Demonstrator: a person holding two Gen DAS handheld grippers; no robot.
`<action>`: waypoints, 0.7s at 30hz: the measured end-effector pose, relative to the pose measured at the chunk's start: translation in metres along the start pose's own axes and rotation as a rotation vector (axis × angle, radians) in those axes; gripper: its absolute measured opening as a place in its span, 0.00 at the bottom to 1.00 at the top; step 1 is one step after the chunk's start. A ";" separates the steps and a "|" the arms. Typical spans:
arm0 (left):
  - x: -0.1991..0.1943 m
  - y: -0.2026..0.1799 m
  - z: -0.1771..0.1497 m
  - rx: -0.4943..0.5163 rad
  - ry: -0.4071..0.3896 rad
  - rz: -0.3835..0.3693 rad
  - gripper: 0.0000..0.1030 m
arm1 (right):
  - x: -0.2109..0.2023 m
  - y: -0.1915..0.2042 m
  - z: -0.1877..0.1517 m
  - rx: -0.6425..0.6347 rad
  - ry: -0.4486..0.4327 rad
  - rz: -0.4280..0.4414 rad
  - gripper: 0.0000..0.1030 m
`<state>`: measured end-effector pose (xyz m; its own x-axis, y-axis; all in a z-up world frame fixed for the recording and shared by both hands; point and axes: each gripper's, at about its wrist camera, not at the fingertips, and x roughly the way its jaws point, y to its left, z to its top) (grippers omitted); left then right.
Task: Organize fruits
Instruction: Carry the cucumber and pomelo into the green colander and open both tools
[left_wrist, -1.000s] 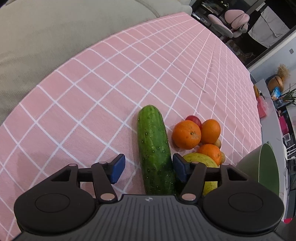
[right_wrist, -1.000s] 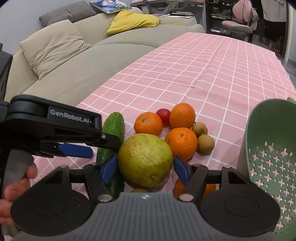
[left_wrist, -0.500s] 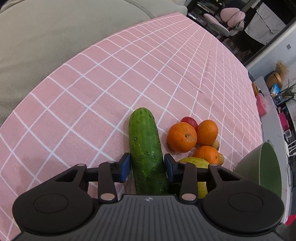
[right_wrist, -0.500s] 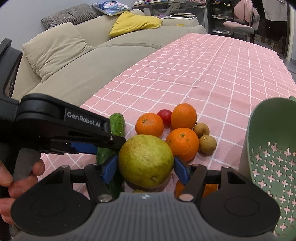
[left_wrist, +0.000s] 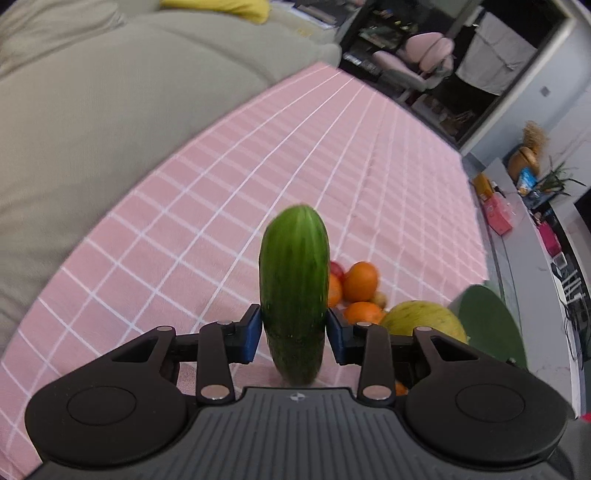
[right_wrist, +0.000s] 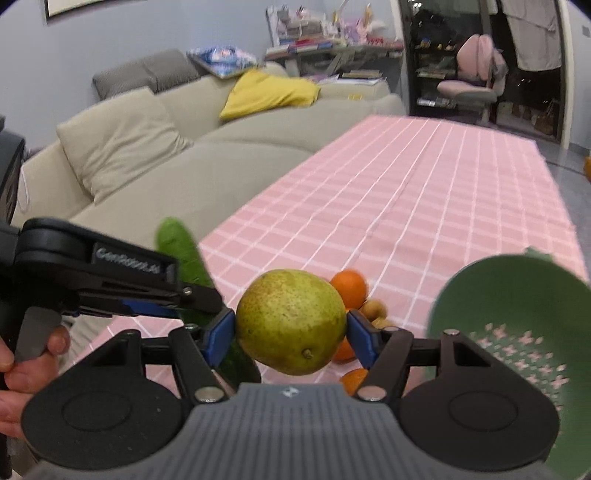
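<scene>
We can't see all the fruit. In the left cam the cucumber (left_wrist: 293, 288) hides part of one orange and most of a red fruit (left_wrist: 336, 270) behind it; we can't tell what kind that red one is. The left tongs' black body cuts off the bottom of the pear (left_wrist: 424, 318) at about 4 o'clock. In the right cam the pear (right_wrist: 291, 320) covers most of the fruit pile (right_wrist: 354, 295), so we only see bits of oranges and 2 small brown fruits at 3 o'clock of it. Both views are a bit blurry.

The green strainer bowl (right_wrist: 517, 325) sits at 3 o'clock in the right cam, on the pink checked cloth (right_wrist: 406, 206). It has little cross-shaped holes. The part we can see has no fruit in it; its lower edge is cut off by the frame. In the left cam only a dark green bit of it (left_wrist: 487, 325) shows at 4 o'clock.

The left tongs (left_wrist: 293, 334) are squeezed onto the cucumber, blue pads touching both sides near its lower end. The cucumber points up to 12 o'clock, lifted above the cloth. The right tongs (right_wrist: 291, 332) are spread wide but pinch the pear, pads on its left & right sides, held up over the cloth just before the pile. The pile lies on the cloth near the bowl. A hand (right_wrist: 22, 354) grips the left tongs' handle at 9 o'clock in the right cam. A beige sofa (right_wrist: 166, 166) is beyond the table.
</scene>
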<state>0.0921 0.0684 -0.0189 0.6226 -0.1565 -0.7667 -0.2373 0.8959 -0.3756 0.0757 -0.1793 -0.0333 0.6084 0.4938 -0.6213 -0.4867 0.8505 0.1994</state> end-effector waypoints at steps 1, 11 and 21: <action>-0.007 -0.005 0.000 0.016 -0.011 -0.008 0.41 | -0.007 -0.003 0.002 0.004 -0.011 -0.006 0.61; -0.053 -0.073 0.010 0.111 -0.057 -0.181 0.41 | -0.069 -0.052 0.015 0.056 -0.049 -0.151 0.61; -0.001 -0.168 0.003 0.315 0.076 -0.194 0.41 | -0.071 -0.114 -0.003 0.076 0.105 -0.320 0.61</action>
<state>0.1335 -0.0806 0.0464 0.5735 -0.3556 -0.7380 0.1278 0.9287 -0.3482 0.0868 -0.3118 -0.0142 0.6527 0.1817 -0.7355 -0.2314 0.9722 0.0348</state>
